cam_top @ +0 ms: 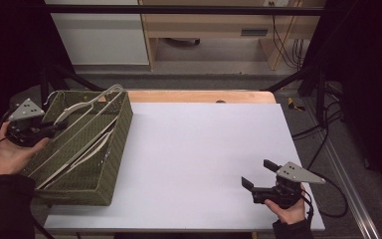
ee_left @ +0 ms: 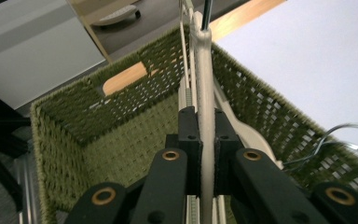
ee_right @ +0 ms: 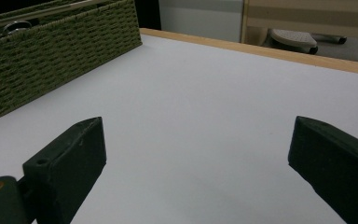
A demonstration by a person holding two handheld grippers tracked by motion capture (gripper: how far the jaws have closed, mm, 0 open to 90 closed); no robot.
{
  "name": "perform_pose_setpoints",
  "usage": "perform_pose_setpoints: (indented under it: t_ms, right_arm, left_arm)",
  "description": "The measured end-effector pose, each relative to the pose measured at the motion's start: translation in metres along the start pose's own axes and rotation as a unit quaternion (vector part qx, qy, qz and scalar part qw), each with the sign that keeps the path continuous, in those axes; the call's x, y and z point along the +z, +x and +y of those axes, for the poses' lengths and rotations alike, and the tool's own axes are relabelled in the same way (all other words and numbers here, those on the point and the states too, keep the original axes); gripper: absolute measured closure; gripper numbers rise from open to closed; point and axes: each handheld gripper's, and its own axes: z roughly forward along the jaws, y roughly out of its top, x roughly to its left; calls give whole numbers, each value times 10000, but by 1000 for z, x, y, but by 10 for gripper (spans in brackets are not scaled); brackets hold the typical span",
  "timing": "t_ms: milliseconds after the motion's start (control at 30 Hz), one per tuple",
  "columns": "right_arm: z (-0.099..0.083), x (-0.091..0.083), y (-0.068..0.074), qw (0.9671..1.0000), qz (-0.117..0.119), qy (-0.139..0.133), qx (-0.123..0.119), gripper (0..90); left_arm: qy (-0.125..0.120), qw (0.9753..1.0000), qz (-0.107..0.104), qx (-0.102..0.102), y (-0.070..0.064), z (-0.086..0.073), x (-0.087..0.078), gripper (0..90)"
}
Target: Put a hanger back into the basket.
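At the table's left edge in the high view, the left gripper point(cam_top: 54, 128) reaches into the green woven basket point(cam_top: 117, 149), where cream hangers point(cam_top: 87, 107) lie. In the left gripper view, its jaws clench 1 wooden hanger point(ee_left: 206, 107): stiff, light, smooth, best held mid-arm. Its lower end is cut off. In the right gripper view, the right gripper point(ee_right: 198, 163) stands open over the white table point(ee_right: 205, 98).

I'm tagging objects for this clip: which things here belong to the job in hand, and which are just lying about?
In the job:
left hand-held gripper, shut on a cream hanger
green woven basket

Lying about:
right hand-held gripper, open above the white table
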Motion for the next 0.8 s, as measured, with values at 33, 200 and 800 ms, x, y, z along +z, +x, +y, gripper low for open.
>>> perform_pose_setpoints:
  t_ms: [33,200,800]
  right_arm:
    - [0,0,0,10000,6,13,-19,50]
    - [0,1,0,10000,-23,25,-6,50]
    - [-1,3,1,10000,-8,71,5,50]
  left_arm:
    - [21,10000,-1,7,0,-1,1,855]
    - [191,9998,29,98,-5,-11,11,855]
    - [587,9983,38,-8,-24,-57,52,831]
